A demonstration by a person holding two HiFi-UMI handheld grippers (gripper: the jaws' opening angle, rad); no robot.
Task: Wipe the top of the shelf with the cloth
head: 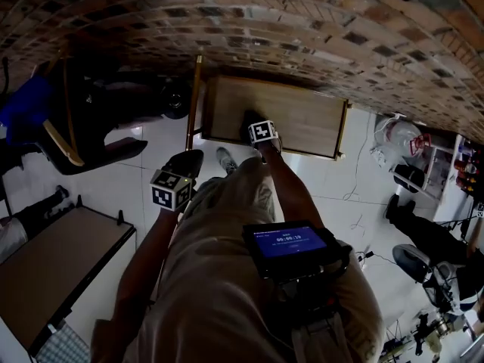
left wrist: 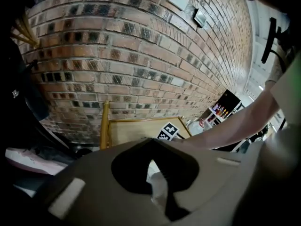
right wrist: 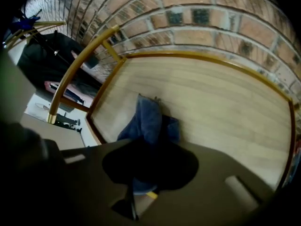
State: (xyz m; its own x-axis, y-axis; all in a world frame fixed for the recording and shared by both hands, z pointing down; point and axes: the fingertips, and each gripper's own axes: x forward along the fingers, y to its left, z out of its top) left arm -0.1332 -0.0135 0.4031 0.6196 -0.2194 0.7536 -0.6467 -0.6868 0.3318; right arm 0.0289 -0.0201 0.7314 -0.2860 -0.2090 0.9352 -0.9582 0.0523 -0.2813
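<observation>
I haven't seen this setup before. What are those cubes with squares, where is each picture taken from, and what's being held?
There is no robot. A person holds two two-jaw tools, and the marker cubes are part of them. One camera looks down from the person's head, and the other two ride on the tools. The right tool is shut on a blue cloth that rests on the wooden shelf top. The left tool is held away from the shelf, jaws slightly apart and empty.
</observation>
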